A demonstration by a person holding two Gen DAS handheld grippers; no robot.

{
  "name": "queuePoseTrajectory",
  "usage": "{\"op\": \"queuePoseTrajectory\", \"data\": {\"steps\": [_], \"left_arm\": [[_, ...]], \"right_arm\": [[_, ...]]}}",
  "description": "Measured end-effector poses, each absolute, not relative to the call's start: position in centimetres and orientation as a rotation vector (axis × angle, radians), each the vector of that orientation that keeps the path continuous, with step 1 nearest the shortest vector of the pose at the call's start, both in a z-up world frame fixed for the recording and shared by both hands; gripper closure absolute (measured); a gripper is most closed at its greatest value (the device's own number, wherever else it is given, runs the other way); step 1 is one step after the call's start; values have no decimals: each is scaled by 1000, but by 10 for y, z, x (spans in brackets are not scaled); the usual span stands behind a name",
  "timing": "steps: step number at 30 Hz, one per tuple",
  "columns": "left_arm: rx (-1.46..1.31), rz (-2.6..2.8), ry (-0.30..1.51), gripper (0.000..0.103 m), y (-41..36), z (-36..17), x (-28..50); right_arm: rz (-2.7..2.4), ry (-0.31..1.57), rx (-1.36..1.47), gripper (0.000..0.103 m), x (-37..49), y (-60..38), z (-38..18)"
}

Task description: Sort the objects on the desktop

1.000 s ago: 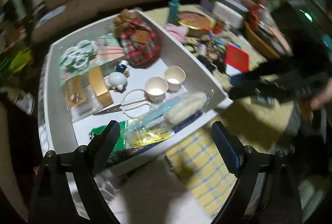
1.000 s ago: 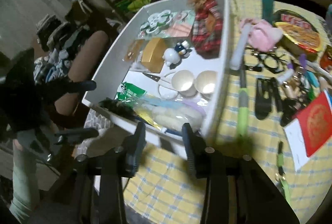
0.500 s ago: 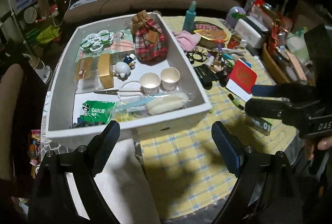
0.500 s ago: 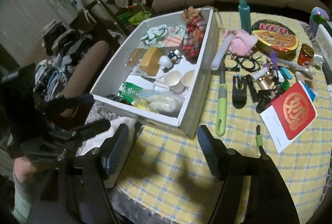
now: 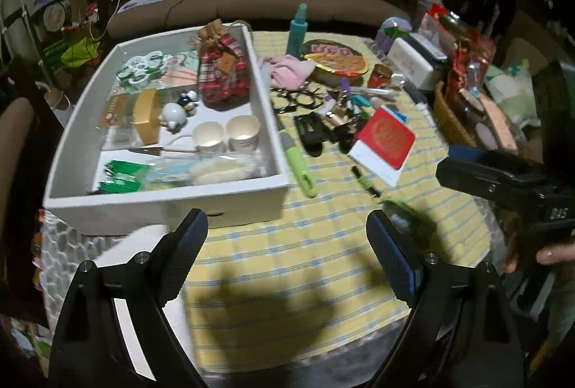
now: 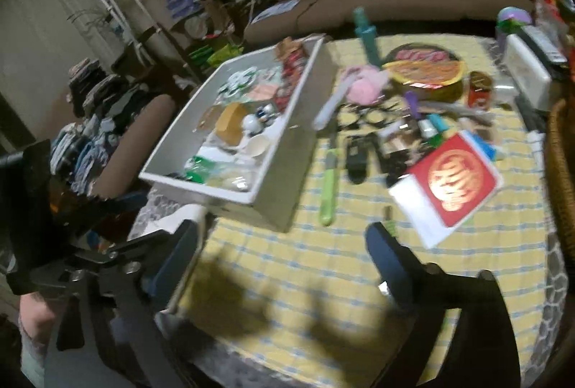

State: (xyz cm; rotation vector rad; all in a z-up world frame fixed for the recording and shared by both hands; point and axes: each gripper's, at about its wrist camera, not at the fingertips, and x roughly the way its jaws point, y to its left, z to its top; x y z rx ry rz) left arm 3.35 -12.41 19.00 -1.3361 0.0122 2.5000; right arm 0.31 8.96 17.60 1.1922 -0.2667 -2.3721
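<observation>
The left gripper (image 5: 287,237) hangs over the near edge of the yellow checked cloth (image 5: 305,266), jaws spread wide with nothing between them. The right gripper (image 6: 284,251) is also spread; its jaws have just been opening, and only bare cloth shows in the gap.

From the left wrist view, the white tray (image 5: 169,204) sits at about 10 o'clock from the gripper, its near wall just beyond the left finger. Inside it: two paper cups (image 5: 228,136) side by side near the middle, a plaid pouch (image 5: 222,79) at the far right corner, a gold box (image 5: 145,116), a small penguin figure (image 5: 178,109), scissors (image 5: 169,149) and a green packet (image 5: 124,172) (lettering too blurred to read) by the near wall.

At 12 o'clock, just outside the tray's right wall, lies a green-handled tool (image 5: 300,165). At 1 o'clock a red envelope (image 5: 386,138) rests on a white sheet, with a small green pen (image 5: 364,181) near it. Farther back are a black clip (image 5: 312,133), glasses (image 5: 305,97), a pink cloth (image 5: 291,72), a teal bottle (image 5: 298,28) standing upright, and a noodle bowl (image 5: 337,59). A wicker basket (image 5: 451,116) stands at 2 o'clock.

A hand (image 5: 539,253) holds the right gripper at the right edge of this view.
</observation>
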Motion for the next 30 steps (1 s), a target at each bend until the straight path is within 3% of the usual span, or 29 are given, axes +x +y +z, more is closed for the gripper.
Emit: {"op": "queuePoseTrajectory", "data": {"steps": [5,12,19,22,24,25,30], "left_arm": [[-1301,2491,-40,14,-88,176,39],[-1402,2395,-60,14,-42,114,46],[-1506,2333,-80,14,-26,71,43],[-1528,2313,-81,14,-23,63,38],[-1540,2306,-84,14,-22,59,34],[-1547,2299,-87,14,-20,56,31],[-1558,2257,-110,14,-11,49,23]], "right_arm": [[-2473,-300,1225,0,6,152,163],[-2508,-259,1265,1,25,202,117],[-2392,-41,1388,2,36,178,52],[-2366,35,1393,11,35,168,36],[-2341,87,1401,33,33,162,28],[-2335,104,1401,49,33,162,25],[-2320,22,1379,50,24,172,31]]}}
